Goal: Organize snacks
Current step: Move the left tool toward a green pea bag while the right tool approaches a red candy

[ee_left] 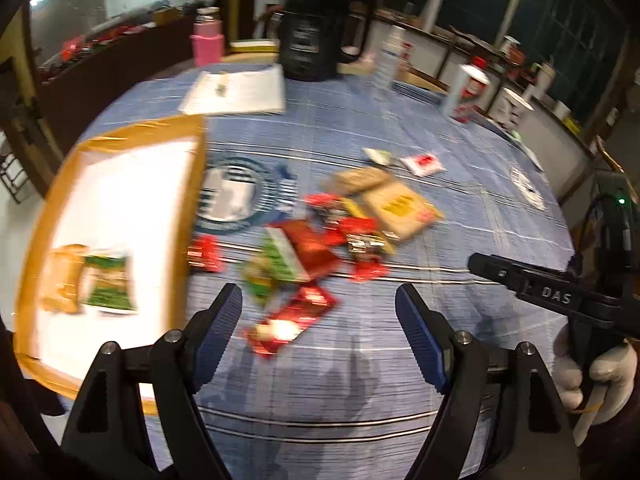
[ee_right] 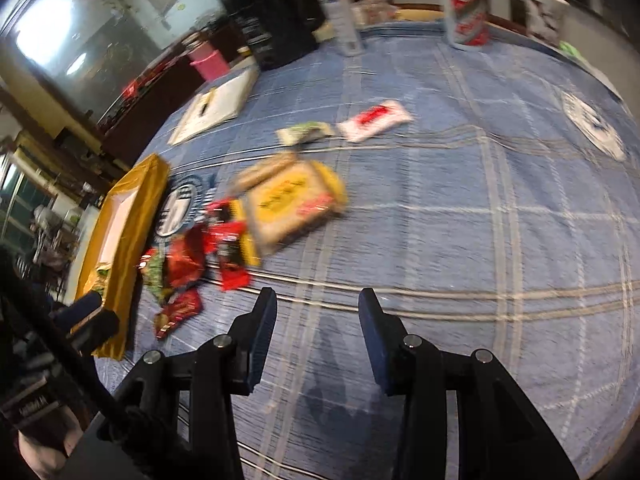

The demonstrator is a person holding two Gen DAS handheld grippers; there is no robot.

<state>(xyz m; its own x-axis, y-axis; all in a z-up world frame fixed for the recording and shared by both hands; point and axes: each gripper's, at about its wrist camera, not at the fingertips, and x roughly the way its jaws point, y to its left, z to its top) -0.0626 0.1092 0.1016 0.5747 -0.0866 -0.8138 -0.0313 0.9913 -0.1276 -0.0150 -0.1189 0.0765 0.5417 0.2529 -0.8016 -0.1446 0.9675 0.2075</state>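
Observation:
A pile of snack packets (ee_left: 344, 224) lies mid-table on the blue checked cloth; it also shows in the right wrist view (ee_right: 224, 240). A yellow-rimmed box (ee_left: 188, 140) at left holds an orange packet (ee_left: 64, 280) and a green packet (ee_left: 108, 284). My left gripper (ee_left: 320, 312) is open and empty above a red packet (ee_left: 292, 316). My right gripper (ee_right: 318, 320) is open and empty over bare cloth, right of the pile; its body shows in the left wrist view (ee_left: 552, 296). A large yellow packet (ee_right: 296, 200) lies ahead of it.
A white-red packet (ee_right: 374, 120) and a small green one (ee_right: 306, 132) lie farther back. A black jug (ee_left: 316, 32), pink bottle (ee_left: 206, 40), clear bottle (ee_left: 390, 56), red-white cup (ee_right: 466, 8) and notebook (ee_left: 236, 92) stand along the far edge.

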